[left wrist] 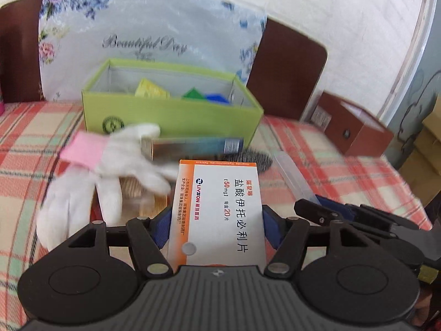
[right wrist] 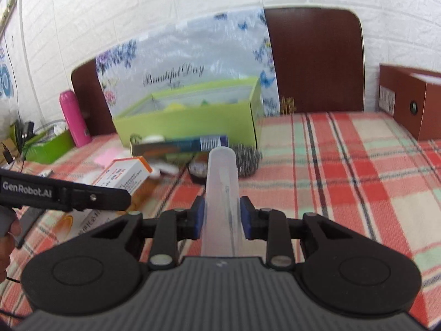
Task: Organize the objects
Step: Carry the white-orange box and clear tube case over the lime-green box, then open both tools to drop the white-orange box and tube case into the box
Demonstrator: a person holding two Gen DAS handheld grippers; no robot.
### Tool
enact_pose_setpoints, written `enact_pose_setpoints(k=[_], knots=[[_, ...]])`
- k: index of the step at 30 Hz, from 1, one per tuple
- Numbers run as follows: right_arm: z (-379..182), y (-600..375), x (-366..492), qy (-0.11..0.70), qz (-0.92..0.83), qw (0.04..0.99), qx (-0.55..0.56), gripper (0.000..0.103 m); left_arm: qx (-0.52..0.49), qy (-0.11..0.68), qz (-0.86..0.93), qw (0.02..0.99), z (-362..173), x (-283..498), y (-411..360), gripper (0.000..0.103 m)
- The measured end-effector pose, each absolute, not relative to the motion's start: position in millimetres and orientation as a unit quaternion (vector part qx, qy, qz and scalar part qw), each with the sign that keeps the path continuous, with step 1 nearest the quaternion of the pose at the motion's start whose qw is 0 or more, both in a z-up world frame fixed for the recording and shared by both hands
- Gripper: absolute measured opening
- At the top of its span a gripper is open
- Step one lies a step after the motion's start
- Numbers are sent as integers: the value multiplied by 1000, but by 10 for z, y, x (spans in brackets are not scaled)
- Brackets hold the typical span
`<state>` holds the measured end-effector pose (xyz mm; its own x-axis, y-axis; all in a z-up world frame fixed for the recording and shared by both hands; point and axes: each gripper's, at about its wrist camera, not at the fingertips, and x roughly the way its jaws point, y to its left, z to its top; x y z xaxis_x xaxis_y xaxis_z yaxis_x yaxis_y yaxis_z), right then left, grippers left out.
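My left gripper (left wrist: 216, 220) is shut on a white and orange medicine box (left wrist: 217, 209), held above the checked tablecloth. It also shows in the right wrist view (right wrist: 124, 175). My right gripper (right wrist: 222, 216) is shut on a translucent plastic case (right wrist: 222, 190), also seen in the left wrist view (left wrist: 293, 176). An open green box (left wrist: 171, 110) stands ahead, with yellow, green and blue items inside. A long silver and blue box (left wrist: 193, 146) lies in front of it. White gloves (left wrist: 110, 171) lie to the left.
A floral board (left wrist: 148, 35) leans behind the green box. A brown box (right wrist: 413, 104) stands at the right. A pink bottle (right wrist: 73, 118) and a green tray (right wrist: 46, 149) are at the left. A dark scrubber (right wrist: 245, 160) lies mid-table.
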<state>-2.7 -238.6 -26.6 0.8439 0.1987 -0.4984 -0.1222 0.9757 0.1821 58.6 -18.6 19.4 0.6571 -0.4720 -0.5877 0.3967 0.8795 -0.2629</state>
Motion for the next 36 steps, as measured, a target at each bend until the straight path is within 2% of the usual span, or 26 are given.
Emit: enact_pose_setpoints(k=[8, 15, 23, 29, 30, 31, 32, 33, 36], knots=[[114, -2378, 317, 213, 99, 970, 61, 27, -77, 286, -235, 926, 619, 948, -119, 68], [257, -2280, 800, 191, 95, 976, 41, 27, -92, 258, -200, 941, 830, 1567, -214, 68], [235, -2141, 1576, 173, 79, 982, -3, 27, -115, 235, -161, 952, 809, 2215, -288, 68], [109, -2016, 2070, 167, 72, 983, -29, 27, -126, 251, -140, 949, 645, 2535, -263, 68], [64, -1997, 2140, 168, 73, 982, -35, 27, -129, 254, -136, 949, 584, 2576, -261, 71], [-2, -1973, 2205, 175, 75, 981, -43, 29, -133, 262, -135, 946, 519, 2606, -249, 74], [-73, -1944, 2252, 184, 71, 979, -53, 42, -137, 278, -133, 942, 451, 2634, -231, 82], [-142, -1916, 2263, 192, 62, 977, -64, 55, -139, 293, -130, 937, 387, 2643, -208, 85], [-294, -1928, 2140, 187, 51, 977, -83, 62, -147, 312, -124, 930, 276, 2593, -120, 85]])
